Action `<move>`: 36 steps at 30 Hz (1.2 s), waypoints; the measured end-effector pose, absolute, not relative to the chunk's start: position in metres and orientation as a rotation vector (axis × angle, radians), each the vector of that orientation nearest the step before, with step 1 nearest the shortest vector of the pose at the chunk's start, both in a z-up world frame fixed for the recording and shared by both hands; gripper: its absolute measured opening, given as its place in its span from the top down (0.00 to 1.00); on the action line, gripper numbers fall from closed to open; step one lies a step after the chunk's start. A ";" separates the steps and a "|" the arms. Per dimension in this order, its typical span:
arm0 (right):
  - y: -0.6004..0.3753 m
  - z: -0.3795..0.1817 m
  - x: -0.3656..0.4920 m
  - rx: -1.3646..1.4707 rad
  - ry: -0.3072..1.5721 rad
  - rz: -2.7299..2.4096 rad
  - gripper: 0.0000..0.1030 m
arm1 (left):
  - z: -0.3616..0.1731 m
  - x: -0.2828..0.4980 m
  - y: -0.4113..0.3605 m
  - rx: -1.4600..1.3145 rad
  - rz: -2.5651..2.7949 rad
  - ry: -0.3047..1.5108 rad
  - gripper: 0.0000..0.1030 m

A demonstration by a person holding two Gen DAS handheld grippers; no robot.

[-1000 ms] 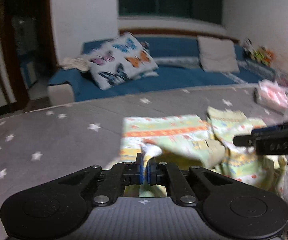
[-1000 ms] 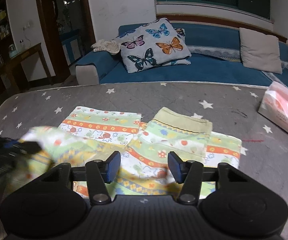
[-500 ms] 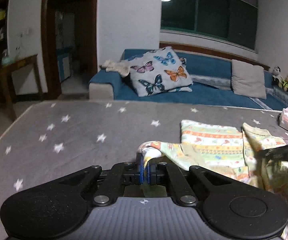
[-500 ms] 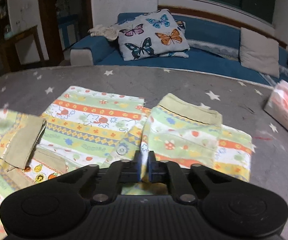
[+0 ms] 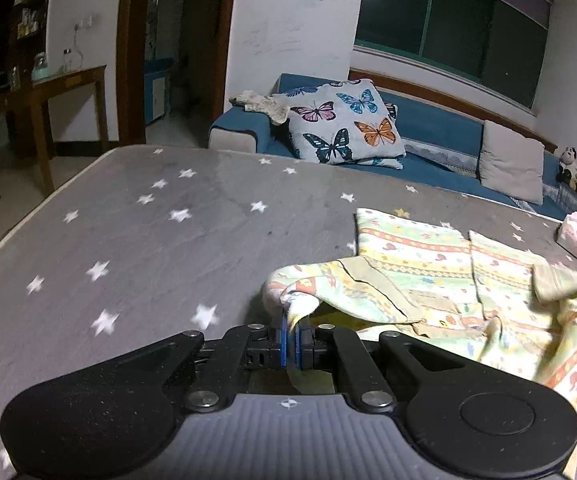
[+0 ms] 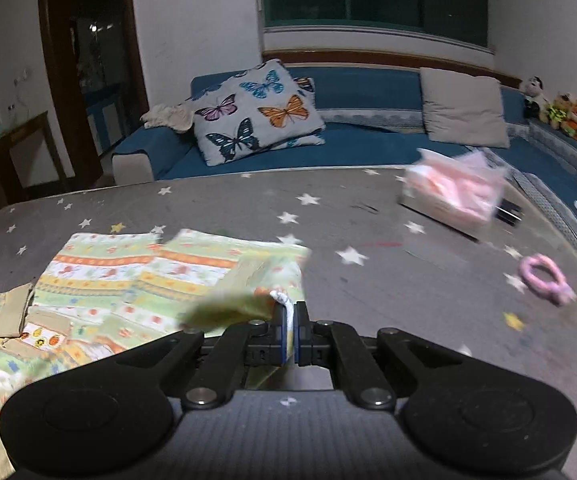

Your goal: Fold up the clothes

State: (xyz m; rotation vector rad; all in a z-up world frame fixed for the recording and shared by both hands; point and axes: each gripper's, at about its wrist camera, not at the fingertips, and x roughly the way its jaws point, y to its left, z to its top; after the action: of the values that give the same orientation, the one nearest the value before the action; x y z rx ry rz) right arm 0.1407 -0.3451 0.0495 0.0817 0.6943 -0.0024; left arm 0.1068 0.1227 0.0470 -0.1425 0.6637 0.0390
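Note:
A small garment with green, yellow and orange printed stripes lies on the grey star-print surface. My left gripper is shut on the garment's left edge, and the cloth bunches up just past the blue pads. The garment fills the lower left of the right wrist view. My right gripper is shut on its right edge, where a fold of cloth is lifted and blurred. Each gripper is outside the other's view.
A pink tissue pack and a pink ring toy lie on the surface to the right. Behind stands a blue sofa with a butterfly cushion and a grey cushion. A wooden table stands far left.
The right gripper closed on the garment's right edge and pulled it rightward. The left gripper, still shut on the cloth, carried its edge to the left, spreading the garment.

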 end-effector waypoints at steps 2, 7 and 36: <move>-0.354 0.049 0.122 0.089 0.693 -0.008 0.98 | 0.048 0.092 0.126 -0.149 0.034 0.674 0.96; -0.376 0.031 0.072 0.128 0.740 -0.031 0.98 | 0.041 0.057 0.126 -0.137 0.030 0.703 0.96; -0.363 0.006 0.064 -0.166 0.657 -0.123 0.91 | 0.027 0.031 0.066 0.221 -0.030 0.618 0.49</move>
State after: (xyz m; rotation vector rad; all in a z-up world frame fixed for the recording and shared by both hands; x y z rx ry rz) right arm 0.0643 -0.3633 0.0058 -0.1656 0.6573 -0.1234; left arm 0.0306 0.0657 0.0273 0.2206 0.6175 -0.0301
